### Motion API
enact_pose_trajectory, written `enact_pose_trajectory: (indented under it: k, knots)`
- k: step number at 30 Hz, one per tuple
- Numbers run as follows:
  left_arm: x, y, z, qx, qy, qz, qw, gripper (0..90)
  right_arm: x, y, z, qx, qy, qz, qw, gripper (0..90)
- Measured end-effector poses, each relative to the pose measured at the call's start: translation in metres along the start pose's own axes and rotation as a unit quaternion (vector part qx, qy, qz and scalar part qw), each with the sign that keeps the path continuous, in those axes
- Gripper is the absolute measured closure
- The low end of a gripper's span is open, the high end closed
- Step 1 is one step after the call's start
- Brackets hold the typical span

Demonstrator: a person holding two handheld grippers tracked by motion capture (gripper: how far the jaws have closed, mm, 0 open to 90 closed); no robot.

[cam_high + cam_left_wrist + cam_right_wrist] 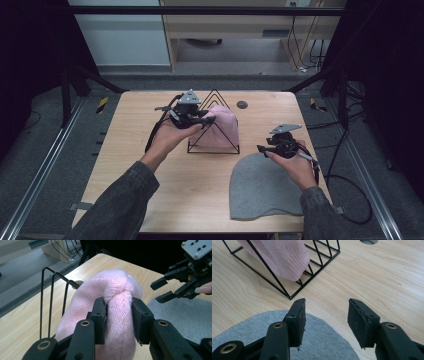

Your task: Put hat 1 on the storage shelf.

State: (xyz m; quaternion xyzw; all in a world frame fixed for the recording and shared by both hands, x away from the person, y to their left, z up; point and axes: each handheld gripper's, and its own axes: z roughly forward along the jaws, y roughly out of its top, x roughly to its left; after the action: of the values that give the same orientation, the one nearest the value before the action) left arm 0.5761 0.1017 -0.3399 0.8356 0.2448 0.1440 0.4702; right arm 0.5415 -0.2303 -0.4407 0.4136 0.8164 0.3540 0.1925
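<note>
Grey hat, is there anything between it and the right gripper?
Nothing visible. The right gripper hangs open just above the near edge of the grey hat; the wire rack with the pink hat stands farther off.

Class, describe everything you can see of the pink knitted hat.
The pink hat is soft ribbed knit, bunched and draped over a black wire rack near the table's far edge. The left gripper pinches a fold of it between its pads. Its cuff end hangs inside the rack. The grey hat lies apart from it.
</note>
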Motion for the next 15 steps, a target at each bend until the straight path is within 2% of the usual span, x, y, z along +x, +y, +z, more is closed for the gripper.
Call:
enact_pose_trajectory:
  k: [4,8,12,15]
  knots:
    - [0.0008,-0.0005,-0.0018,0.001,0.005,-0.002,1.0000,67.4,-0.0019,-0.0024,-0.0004,0.002,-0.001,0.005,1.0000,48.7]
    - [0.0023,0.0004,-0.0003,-0.005,0.007,-0.015,0.9998,63.3,-0.0022,-0.0040,-0.0003,0.003,-0.001,0.005,1.0000,48.6]
    - [-0.0005,0.0006,-0.0007,-0.007,0.005,-0.009,0.9999,57.1,-0.0027,-0.0059,-0.0012,0.002,0.000,0.006,1.0000,48.6]
    - [-0.0016,0.0011,-0.0049,-0.020,0.011,-0.011,0.9997,55.9,-0.0034,-0.0072,-0.0025,0.003,-0.001,0.005,1.0000,48.5]
